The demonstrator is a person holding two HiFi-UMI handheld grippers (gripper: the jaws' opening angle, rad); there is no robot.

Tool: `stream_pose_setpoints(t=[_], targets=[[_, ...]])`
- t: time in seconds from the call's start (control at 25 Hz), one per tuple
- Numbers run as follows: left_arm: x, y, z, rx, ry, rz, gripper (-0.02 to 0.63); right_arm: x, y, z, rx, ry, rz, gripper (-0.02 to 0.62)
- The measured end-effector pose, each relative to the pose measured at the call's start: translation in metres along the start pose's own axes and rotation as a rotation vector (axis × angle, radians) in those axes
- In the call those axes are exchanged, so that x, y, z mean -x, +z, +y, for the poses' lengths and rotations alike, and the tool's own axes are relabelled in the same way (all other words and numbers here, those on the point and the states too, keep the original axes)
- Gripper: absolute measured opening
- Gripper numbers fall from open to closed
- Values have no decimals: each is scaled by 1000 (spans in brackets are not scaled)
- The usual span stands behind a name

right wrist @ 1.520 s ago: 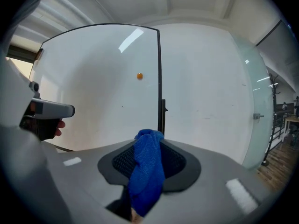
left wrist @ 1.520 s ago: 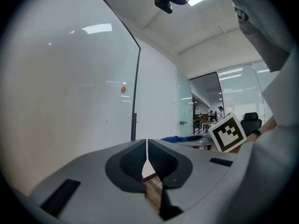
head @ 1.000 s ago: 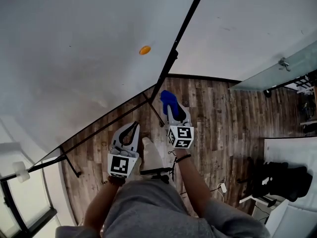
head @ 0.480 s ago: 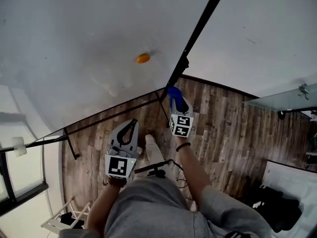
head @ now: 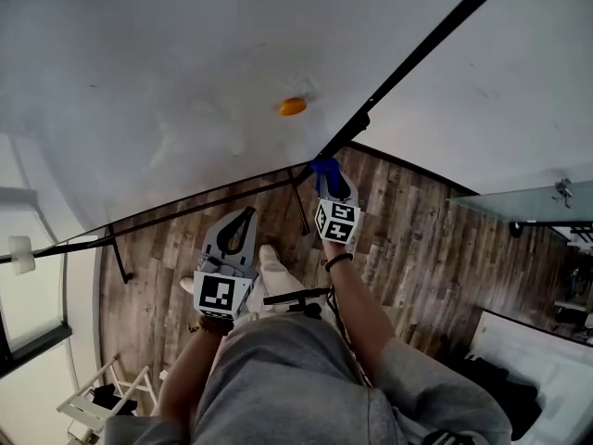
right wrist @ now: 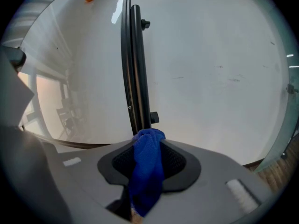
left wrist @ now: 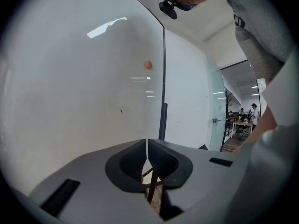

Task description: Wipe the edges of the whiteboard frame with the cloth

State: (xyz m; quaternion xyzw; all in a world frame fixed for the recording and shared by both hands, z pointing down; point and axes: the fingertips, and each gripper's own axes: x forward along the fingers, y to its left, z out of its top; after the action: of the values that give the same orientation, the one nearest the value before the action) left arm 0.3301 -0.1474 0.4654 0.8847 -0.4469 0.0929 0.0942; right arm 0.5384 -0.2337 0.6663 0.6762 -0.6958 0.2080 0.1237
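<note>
Vs 1 s ago, I've brought the right gripper (head: 330, 184) up. The blue cloth (head: 323, 166) pinched in it now sits at the lower end of the black whiteboard frame (head: 417, 58); before it was short of it. Looks ready to wipe along the edge. Left gripper (head: 239, 228) is pressed together w/ nothing in it, idle.

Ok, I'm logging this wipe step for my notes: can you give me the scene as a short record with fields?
left claw: shut, nothing between its jaws, not on the board
right claw: shut on the blue cloth
cloth position: at the lower end of the black frame edge, seemingly touching it
whiteboard: white, with an orange magnet on it
wood floor: below the board, under the person
</note>
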Motion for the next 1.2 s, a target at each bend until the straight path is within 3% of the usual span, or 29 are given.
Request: stream_pose_setpoints(t=[0.16, 0.36, 0.8, 1.2], targets=[[-5, 8, 8, -19, 6, -42, 18, -5, -4, 12, -49, 29, 8, 135], [-3, 7, 16, -22, 10, -22, 18, -14, 0, 28, -56, 66, 1, 135], [1, 4, 20, -15, 7, -36, 18, -25, -9, 38, 37, 161, 23, 134], [13, -2, 28, -12, 13, -45, 18, -27, -2, 48, 28, 186, 16, 133]])
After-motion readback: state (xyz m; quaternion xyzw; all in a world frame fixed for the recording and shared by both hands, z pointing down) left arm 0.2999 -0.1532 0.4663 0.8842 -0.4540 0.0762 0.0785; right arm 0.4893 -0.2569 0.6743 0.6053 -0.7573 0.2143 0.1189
